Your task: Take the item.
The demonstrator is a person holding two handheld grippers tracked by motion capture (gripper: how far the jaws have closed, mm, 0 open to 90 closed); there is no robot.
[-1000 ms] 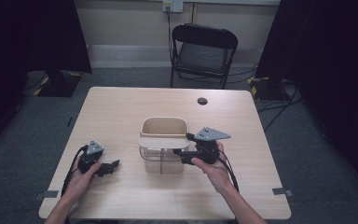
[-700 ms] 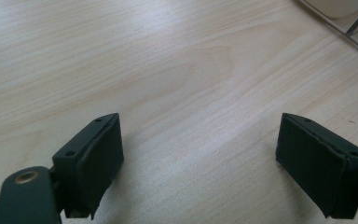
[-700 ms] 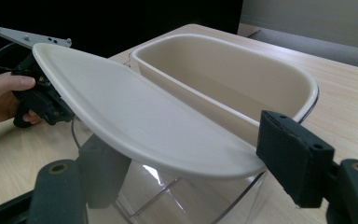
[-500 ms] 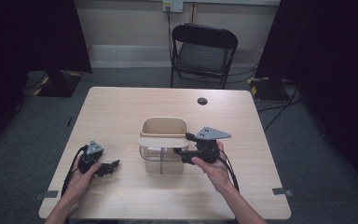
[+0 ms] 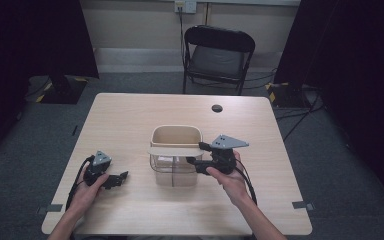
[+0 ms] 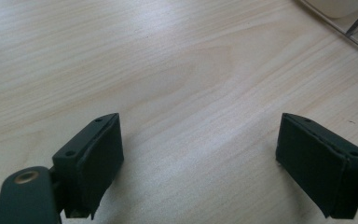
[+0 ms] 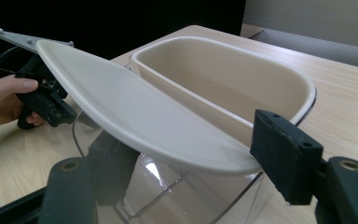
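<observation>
Table (image 5: 130,125) of pale wood carries a clear container (image 5: 174,172) near its middle, with a beige insert (image 5: 176,136) seated in the far half of its top and a beige lid (image 5: 175,150) lying across the near half. In the high view the right gripper (image 5: 194,154) reaches in from three o'clock of the container. Its jaws have just been closing, and in the right gripper view the lid's (image 7: 135,116) rim lies between them: one jaw sits under the lid, the other just off its edge, and whether the pads press on it I cannot tell. The lid is tilted there, its far end raised above the clear wall.

At about eight o'clock of the container, well apart from it, the left gripper (image 5: 120,178) rests low on the table in the person's left hand (image 5: 87,187). In the left gripper view its jaws stand wide with bare wood between them; a corner of the container (image 6: 349,28) shows far off at one o'clock.

Small black disc (image 5: 217,108) lies on the table at about one o'clock of the container, well clear. Beyond the far edge, at twelve o'clock, stands a black folding chair (image 5: 219,57). Open tabletop runs all round the container, widest toward ten and eleven o'clock; the near edge lies close to both forearms.
</observation>
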